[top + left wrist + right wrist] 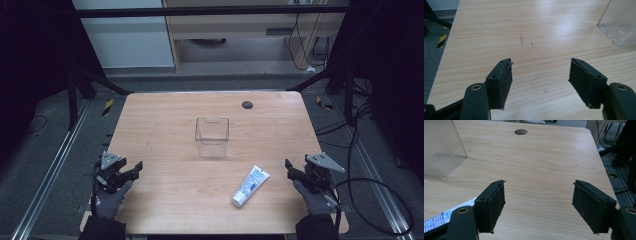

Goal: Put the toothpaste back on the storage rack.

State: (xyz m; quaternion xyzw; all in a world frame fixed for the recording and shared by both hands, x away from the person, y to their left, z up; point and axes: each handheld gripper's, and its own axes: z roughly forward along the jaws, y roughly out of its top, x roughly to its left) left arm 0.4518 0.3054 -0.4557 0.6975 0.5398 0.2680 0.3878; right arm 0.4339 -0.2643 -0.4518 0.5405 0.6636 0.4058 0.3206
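Pale wood-grain table (165, 210) fills the middle of a dim room, and both grippers sit at its near edge with nothing between their jaws. At about seven o'clock on the tabletop, the left gripper (134, 169) is held in a gloved hand, its jaws spread wide over bare wood, as its own view confirms (540, 76). At about four o'clock the right gripper (289, 167) is likewise held with jaws spread and empty (539, 198). Just toward the table's centre from that right gripper lies a white toothpaste tube (250, 186) with blue print, flat on the wood; in the right gripper view a corner of it peeks in beside the left-hand jaw (436, 221). Its long axis runs on a diagonal, with the cap end toward the near edge at roughly seven o'clock and the crimped tail pointing to about one o'clock. From the right gripper the tube lies at roughly nine o'clock, near but not touching, and well apart from the left gripper, so the right hand looks the better placed to take it, probably closing across the tube's narrow width rather than along its length. Farther in, near the table's centre, stands an upright clear plastic container (212, 137) with ribbed walls, open at the top and apparently empty. Beyond it, toward one o'clock, a small dark round cap (247, 104) is set into the tabletop.
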